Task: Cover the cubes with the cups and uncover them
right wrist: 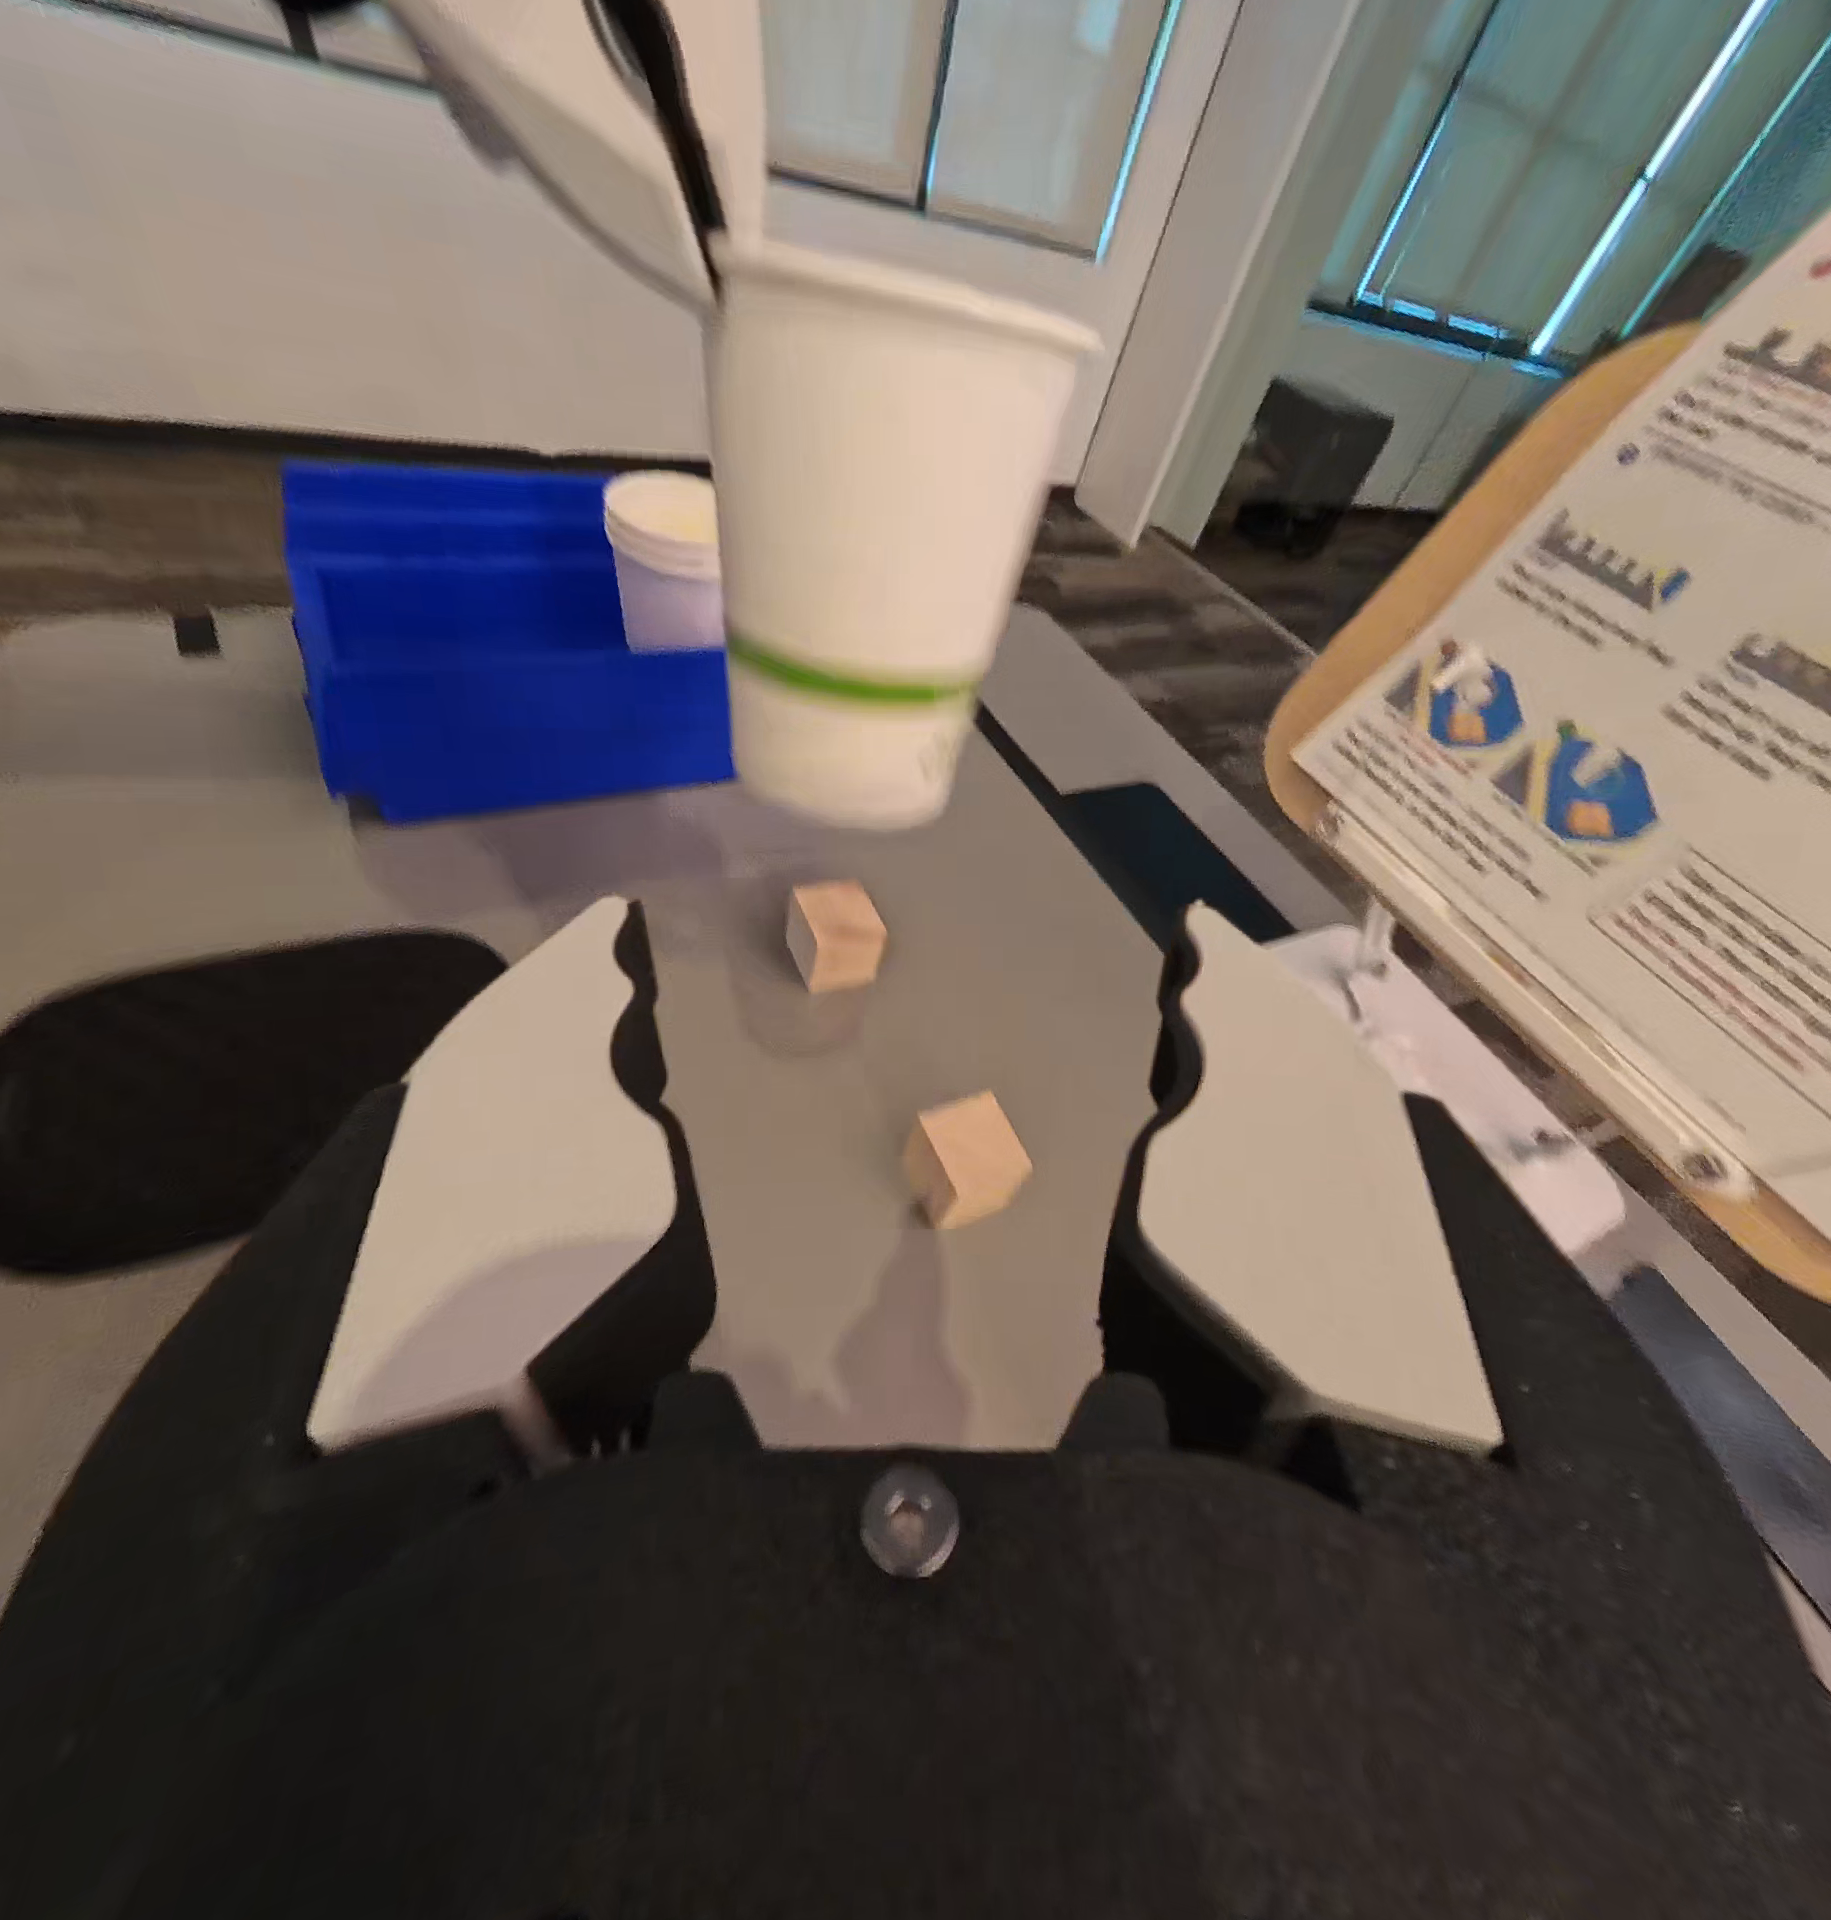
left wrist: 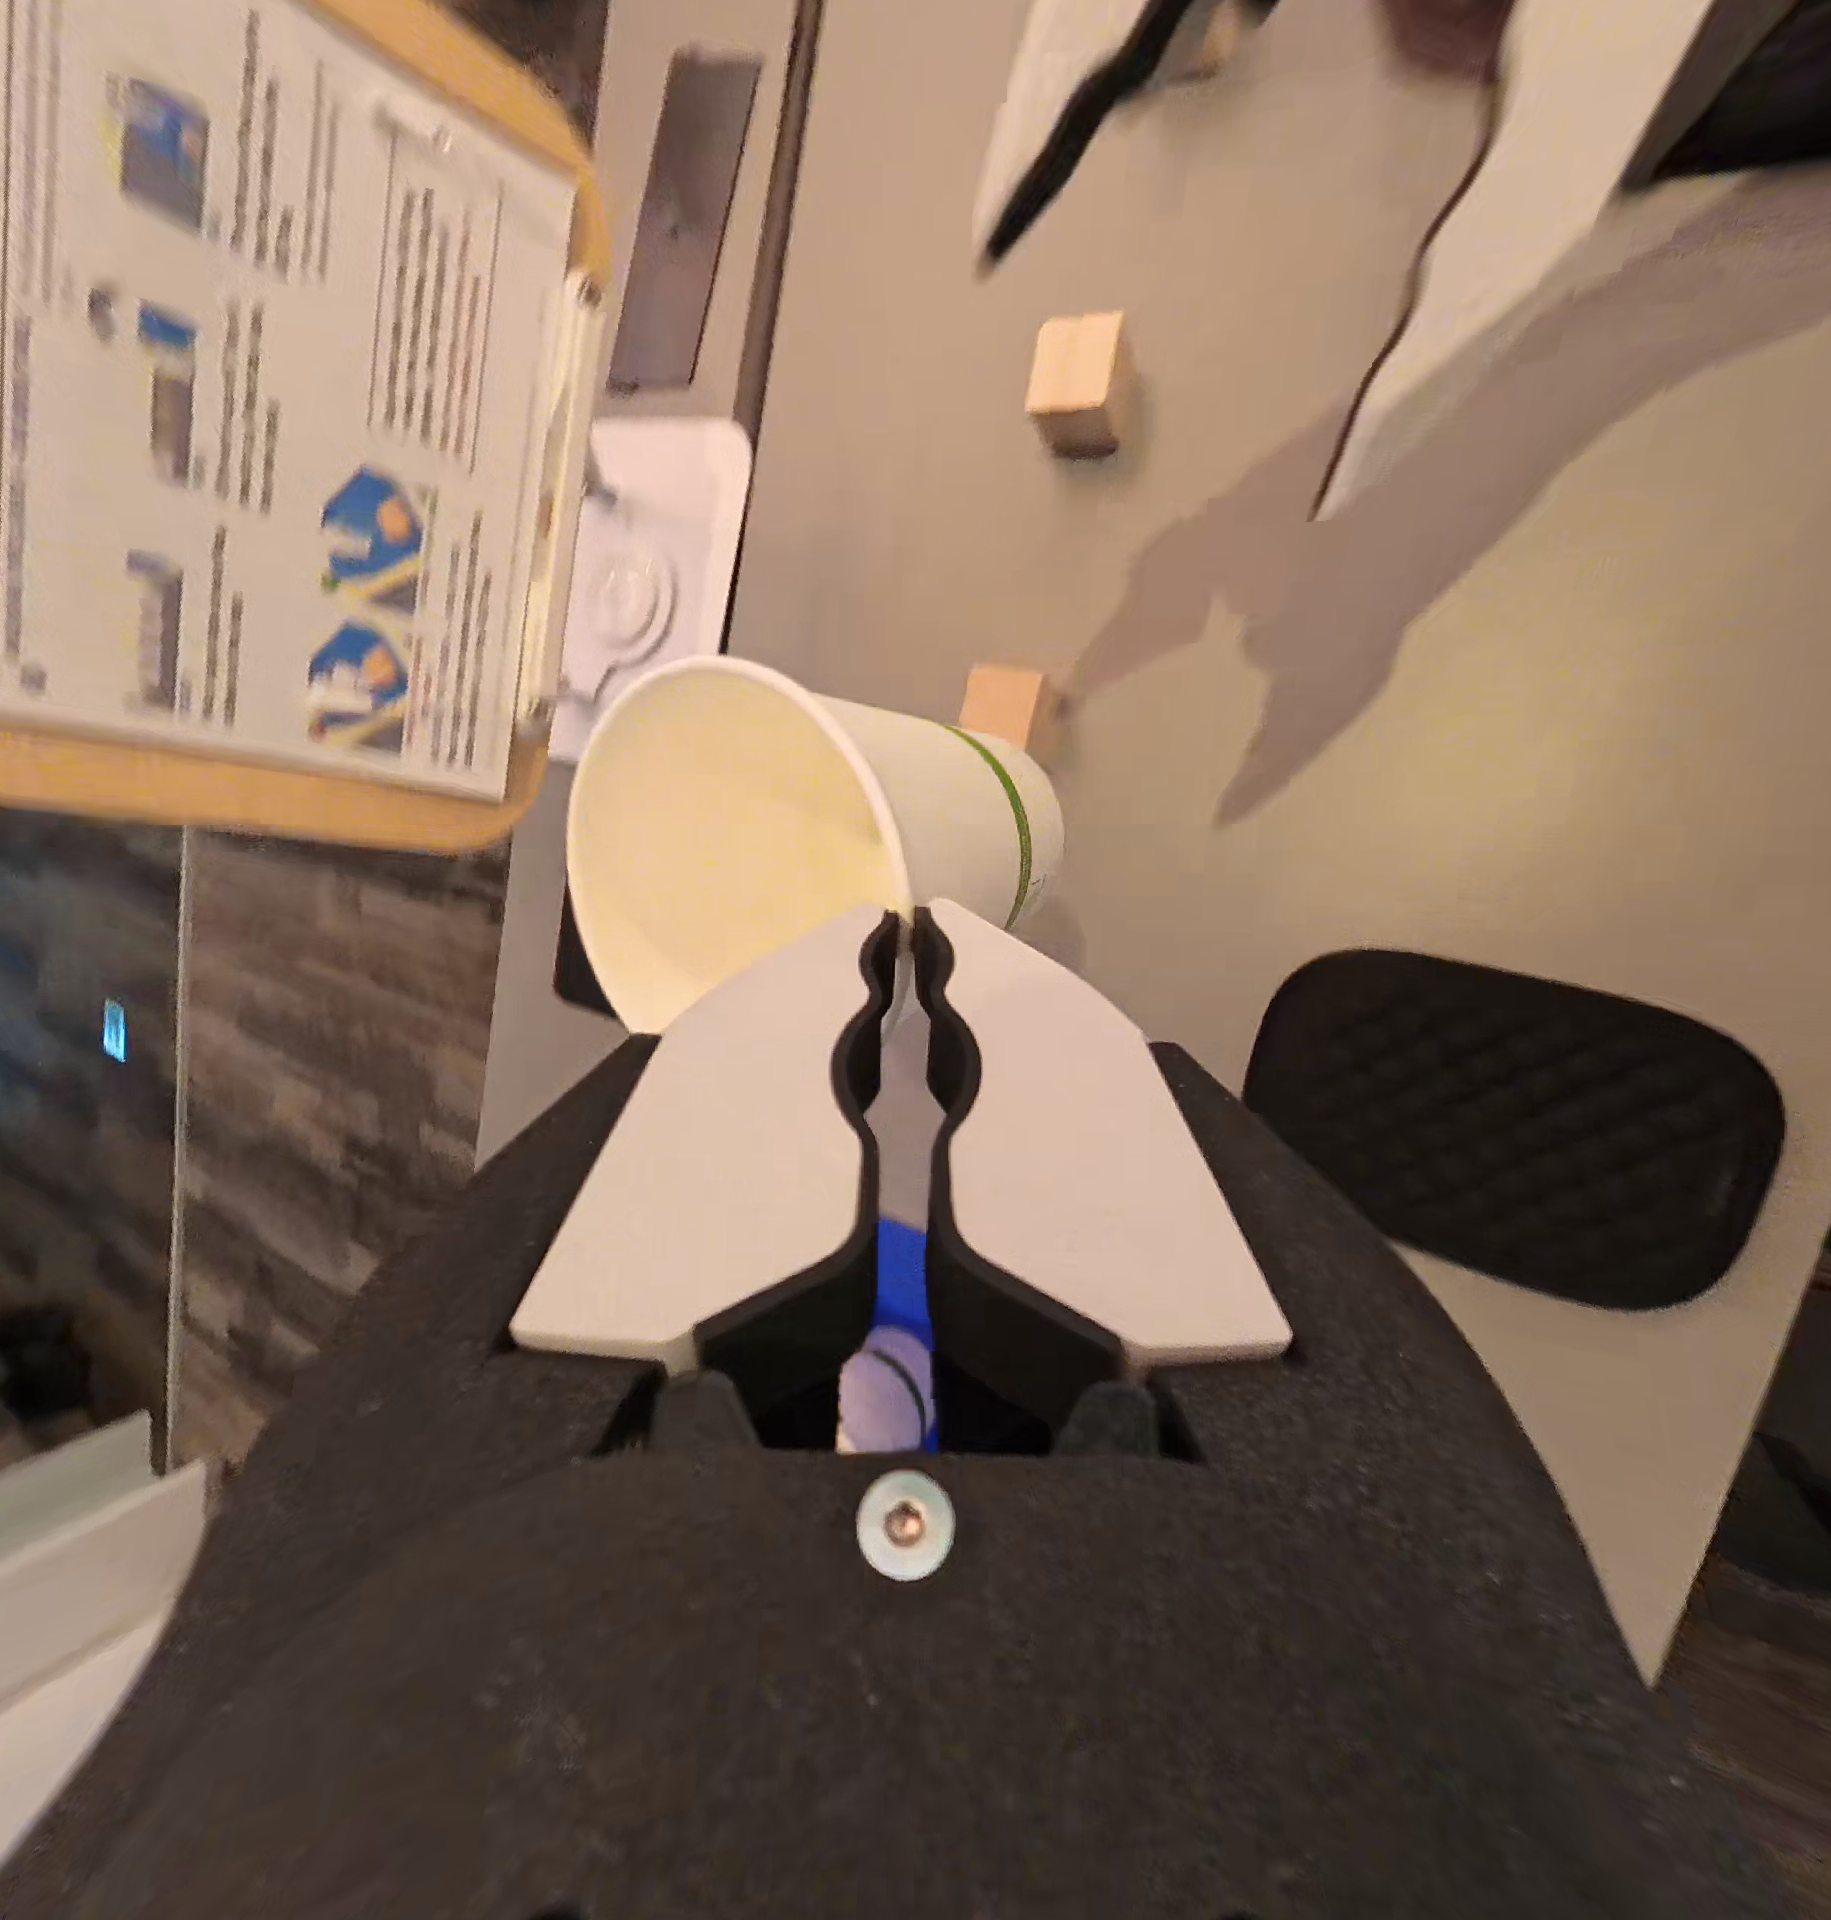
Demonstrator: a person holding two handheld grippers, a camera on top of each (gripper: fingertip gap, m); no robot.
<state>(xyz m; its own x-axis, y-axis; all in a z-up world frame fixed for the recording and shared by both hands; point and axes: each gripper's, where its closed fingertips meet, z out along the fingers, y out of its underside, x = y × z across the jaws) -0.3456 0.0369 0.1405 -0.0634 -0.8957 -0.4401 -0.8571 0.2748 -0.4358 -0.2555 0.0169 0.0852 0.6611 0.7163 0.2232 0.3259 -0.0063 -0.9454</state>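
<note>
Left tongs (left wrist: 909,914), nearest in the left wrist view, clamp the rim of a green-banded paper cup (left wrist: 786,831), airborne beside two wooden cubes (left wrist: 1077,384). Right wrist view: right tongs (right wrist: 906,966) stand apart, empty, above the bare cubes on the counter (right wrist: 1046,883); no cube is covered. Only this view shows a blue bin (right wrist: 495,675) holding another cup (right wrist: 662,561).

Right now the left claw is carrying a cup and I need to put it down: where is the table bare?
Bare grey tabletop lies between the nearer wooden cube and the open right claw. Crowded: the white green-banded paper cup hangs above the farther cube, with the blue plastic bin behind.
</note>
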